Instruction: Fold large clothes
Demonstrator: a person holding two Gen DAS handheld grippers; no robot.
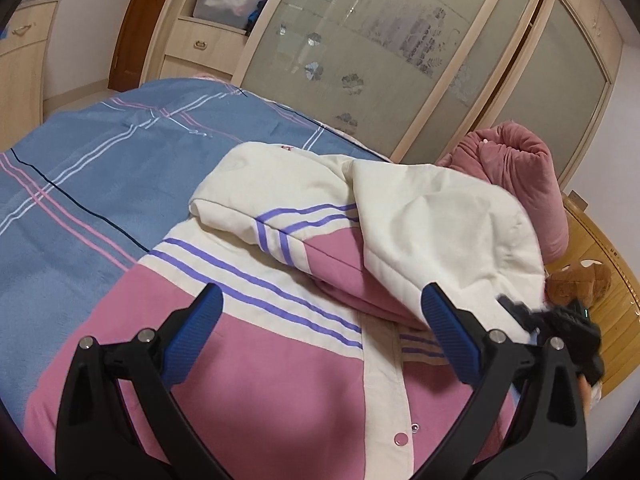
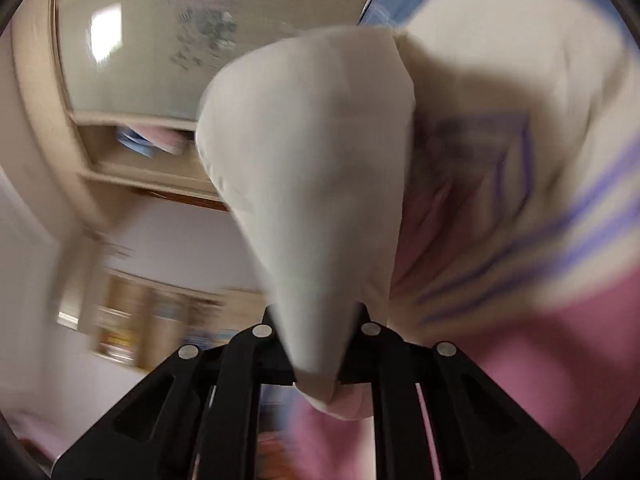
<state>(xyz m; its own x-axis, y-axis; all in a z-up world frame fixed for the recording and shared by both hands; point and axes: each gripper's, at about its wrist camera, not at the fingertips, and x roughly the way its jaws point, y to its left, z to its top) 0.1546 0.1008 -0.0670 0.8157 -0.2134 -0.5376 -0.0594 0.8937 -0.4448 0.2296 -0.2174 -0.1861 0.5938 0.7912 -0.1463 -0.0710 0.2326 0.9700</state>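
Observation:
A pink and cream jacket (image 1: 280, 360) with purple stripes and snap buttons lies on the bed. Its cream lining side (image 1: 432, 216) is turned over on the right. My left gripper (image 1: 320, 296) hovers open just above the jacket's pink front, with nothing between its blue pads (image 1: 448, 320). My right gripper (image 1: 560, 320) shows at the jacket's right edge. In the blurred right wrist view, a bunched cone of cream cloth (image 2: 308, 180) runs down between the jaws of the right gripper (image 2: 316, 344), which are shut on it. Its fingertips are hidden by the cloth.
A blue striped bedcover (image 1: 80, 184) spreads to the left of the jacket. A rolled pink blanket (image 1: 516, 168) and a brown plush toy (image 1: 576, 280) lie at the right by a wooden board (image 1: 608, 264). Frosted wardrobe doors (image 1: 380, 40) and drawers (image 1: 200, 44) stand behind the bed.

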